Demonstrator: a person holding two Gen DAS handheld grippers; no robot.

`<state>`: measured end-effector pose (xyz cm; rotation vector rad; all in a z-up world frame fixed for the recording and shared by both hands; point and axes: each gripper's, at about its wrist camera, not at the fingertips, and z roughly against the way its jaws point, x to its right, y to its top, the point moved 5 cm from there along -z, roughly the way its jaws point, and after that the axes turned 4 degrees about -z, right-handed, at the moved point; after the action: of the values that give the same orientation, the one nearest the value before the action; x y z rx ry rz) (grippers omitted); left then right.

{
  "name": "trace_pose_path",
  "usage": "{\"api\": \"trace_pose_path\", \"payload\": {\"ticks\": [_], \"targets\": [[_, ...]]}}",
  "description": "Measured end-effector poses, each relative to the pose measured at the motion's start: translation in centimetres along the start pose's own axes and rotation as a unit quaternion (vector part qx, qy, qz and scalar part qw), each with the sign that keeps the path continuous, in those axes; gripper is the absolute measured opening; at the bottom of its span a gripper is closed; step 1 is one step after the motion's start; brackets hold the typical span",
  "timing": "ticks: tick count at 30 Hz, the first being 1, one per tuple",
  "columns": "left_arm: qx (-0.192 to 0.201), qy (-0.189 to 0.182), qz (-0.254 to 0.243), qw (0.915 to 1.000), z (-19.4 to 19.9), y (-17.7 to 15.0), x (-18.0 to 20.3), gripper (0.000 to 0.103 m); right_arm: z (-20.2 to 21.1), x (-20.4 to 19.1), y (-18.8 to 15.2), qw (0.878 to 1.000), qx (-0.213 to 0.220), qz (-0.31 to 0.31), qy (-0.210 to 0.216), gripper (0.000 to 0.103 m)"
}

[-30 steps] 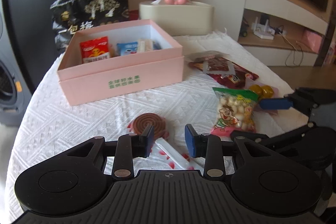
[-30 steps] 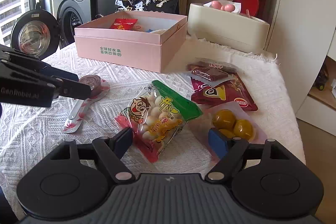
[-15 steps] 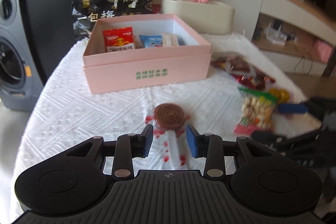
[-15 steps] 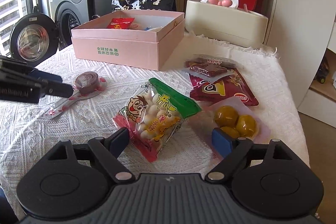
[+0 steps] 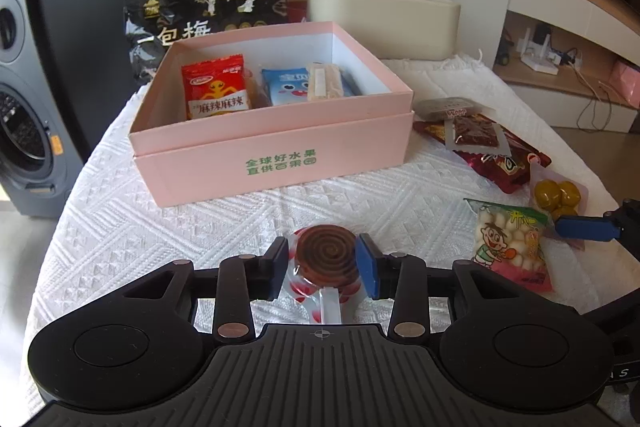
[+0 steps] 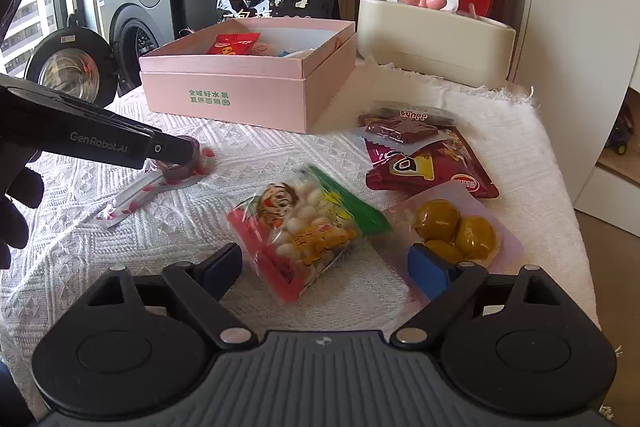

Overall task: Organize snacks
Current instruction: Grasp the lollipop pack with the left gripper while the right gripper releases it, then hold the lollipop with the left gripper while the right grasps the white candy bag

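Observation:
A brown spiral lollipop [image 5: 326,253] in a clear red-dotted wrapper lies on the white cloth in front of the pink box [image 5: 272,163]. My left gripper [image 5: 323,263] straddles its round head. Its jaws are opening, and the pads stand just off the wrapper on either side. From the right wrist view, the left gripper [image 6: 176,151] reaches in from the left over the lollipop [image 6: 196,165]. My right gripper [image 6: 326,269] is opening wide around the near end of a bag of white puffed balls [image 6: 304,227], without touching it. The pink box [image 6: 224,95] holds a red packet and a blue one.
Right of the puffed-ball bag lie a pack of yellow-green fruits [image 6: 456,231], a dark red packet [image 6: 428,171] and a clear-wrapped brown snack [image 6: 400,127]. Behind the box stand a black bag [image 5: 208,19] and a cream tissue box [image 5: 384,23]. A washing machine [image 5: 24,107] stands beyond the left table edge.
My left gripper slid along the lollipop from its stick to its round head and its jaws spread wider. The right gripper's jaws also widened around the puffed-ball bag.

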<state>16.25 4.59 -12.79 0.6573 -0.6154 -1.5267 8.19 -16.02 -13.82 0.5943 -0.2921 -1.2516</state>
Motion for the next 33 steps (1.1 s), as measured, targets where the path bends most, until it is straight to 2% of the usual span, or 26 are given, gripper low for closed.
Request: {"api": "trace_pose_path", "payload": {"ticks": [14,16,19,22,29,33], "targets": [[0.014,0.006,-0.005,0.9999,0.1,-0.2,0.4,0.043,-0.3,-0.2,0.0,1.000,-0.006,0.005,0.003,0.095],[0.011,-0.002,-0.001,0.9999,0.2,-0.3,0.3,0.047,-0.3,-0.2,0.0,1.000,-0.007,0.006,0.001,0.095],[-0.013,-0.046,0.007,0.9988,-0.1,-1.2,0.6,0.050,-0.3,-0.2,0.0,1.000,-0.007,0.006,0.001,0.095],[-0.003,-0.046,-0.012,0.9989,0.2,-1.9,1.1,0.050,-0.4,-0.2,0.0,1.000,-0.008,0.006,0.000,0.096],[0.001,-0.053,-0.003,0.9986,0.0,-1.8,0.8,0.051,-0.5,0.0,0.1,1.000,-0.010,0.002,0.004,0.097],[0.016,-0.069,0.009,0.9974,-0.7,-1.4,0.4,0.051,-0.9,-0.1,0.2,1.000,-0.024,0.006,0.009,0.103]]}}
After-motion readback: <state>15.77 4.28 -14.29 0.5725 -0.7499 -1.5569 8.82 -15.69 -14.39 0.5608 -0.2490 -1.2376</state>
